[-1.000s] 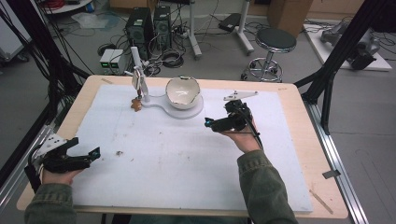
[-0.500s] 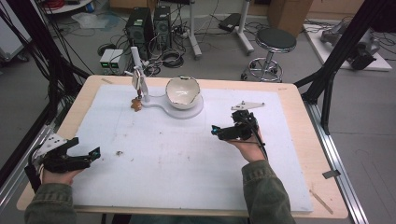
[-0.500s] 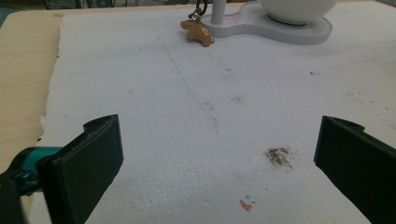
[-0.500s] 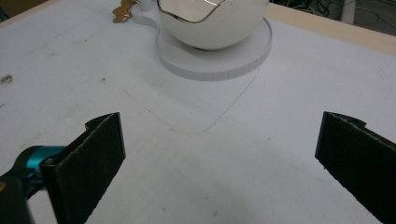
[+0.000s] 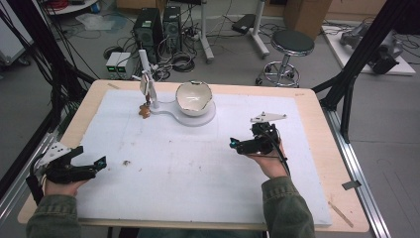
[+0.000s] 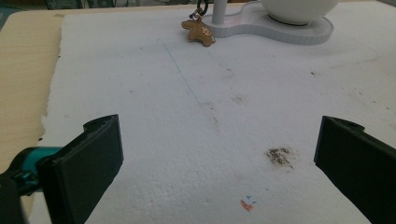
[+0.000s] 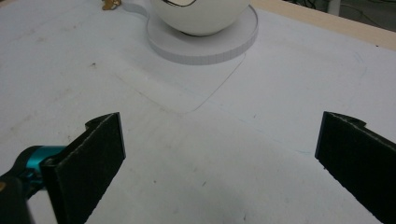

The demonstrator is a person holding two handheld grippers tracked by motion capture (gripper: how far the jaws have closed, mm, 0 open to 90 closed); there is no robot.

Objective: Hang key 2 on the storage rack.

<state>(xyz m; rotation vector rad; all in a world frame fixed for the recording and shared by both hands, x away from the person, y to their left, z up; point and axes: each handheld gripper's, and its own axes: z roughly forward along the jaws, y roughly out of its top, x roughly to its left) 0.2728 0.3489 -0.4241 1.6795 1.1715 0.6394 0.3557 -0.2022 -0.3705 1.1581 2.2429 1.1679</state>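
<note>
— Item one, left tool (image 5: 81, 167)?
— Jaws spread wide, nothing between them. It sits at the near left corner of the surface (image 5: 317, 106), over the white foam sheet (image 5: 198, 168). A dark smudge (image 6: 279, 156) lies on the sheet just ahead of it, towards its right jaw.

— Item two, right tool (image 5: 246, 145)?
— Jaws likewise wide apart and empty, held in a hand (image 5: 270, 161) at the right of the sheet, pointing left.

— Item three, the bowl?
— White bowl (image 5: 193, 97) on a white stand (image 5: 190, 116), ahead of the right tool and well apart from it. Far ahead of the left tool, a small brown figure (image 6: 198, 31) hangs beside the stand's post (image 5: 147, 84).
</note>
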